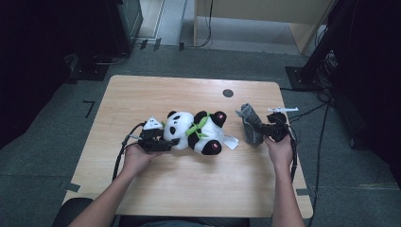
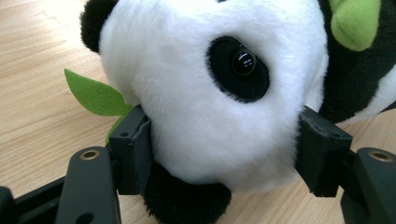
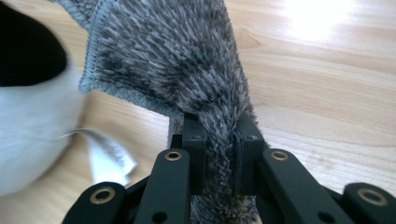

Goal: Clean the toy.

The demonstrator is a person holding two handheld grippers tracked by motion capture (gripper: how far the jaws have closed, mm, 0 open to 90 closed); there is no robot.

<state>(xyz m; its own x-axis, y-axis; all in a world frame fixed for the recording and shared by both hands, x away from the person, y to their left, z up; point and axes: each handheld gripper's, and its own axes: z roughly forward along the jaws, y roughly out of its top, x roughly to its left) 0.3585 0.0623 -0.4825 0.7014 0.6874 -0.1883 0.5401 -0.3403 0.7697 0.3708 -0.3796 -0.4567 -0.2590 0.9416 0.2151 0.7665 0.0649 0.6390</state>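
Observation:
A plush panda (image 1: 196, 131) lies on its side in the middle of the wooden table (image 1: 156, 94), with a green scarf and pink foot pads. My left gripper (image 1: 170, 141) is closed on the panda's white head (image 2: 205, 93); both pads (image 2: 135, 149) press into the fur, beside a green felt leaf (image 2: 93, 95). A grey fluffy cloth (image 1: 250, 124) hangs bunched to the right of the panda. My right gripper (image 1: 265, 129) is shut on the grey cloth (image 3: 187, 60), which is pinched between its pads (image 3: 194, 140). The panda's white tag (image 3: 107, 158) lies just to its left.
A black round grommet (image 1: 228, 93) sits near the table's far edge. A small white object (image 1: 283, 109) lies at the table's right edge. Cables run on the floor at the right. Bare wood spreads across the table's near half and far left.

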